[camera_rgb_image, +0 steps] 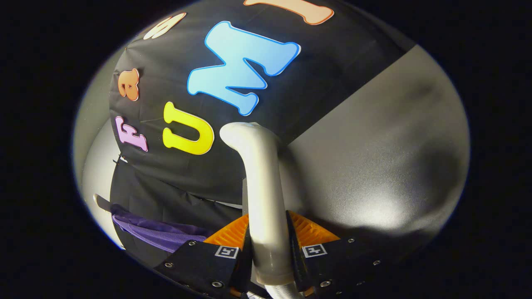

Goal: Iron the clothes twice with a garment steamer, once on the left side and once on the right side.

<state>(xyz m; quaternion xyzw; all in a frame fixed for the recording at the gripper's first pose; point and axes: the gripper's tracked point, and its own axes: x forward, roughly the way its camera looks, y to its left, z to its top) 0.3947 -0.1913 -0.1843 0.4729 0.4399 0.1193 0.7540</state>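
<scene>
— Item one? 
— Our gripper [268, 249], fingers clamped on the garment steamer [259, 182] handle standing between them.
— Item two? 
— We list purple clothes [153, 232] hanging beside the fingers.

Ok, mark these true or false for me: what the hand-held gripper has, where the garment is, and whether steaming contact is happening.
1. The hand-held gripper is shut on the steamer handle. True.
2. The handle lies flat on a table. False: it stands up between the fingers.
3. A purple garment shows beside the fingers, low against the black wall. True.
4. The steamer is pressed on the garment. False: the handle is apart from it.
</scene>
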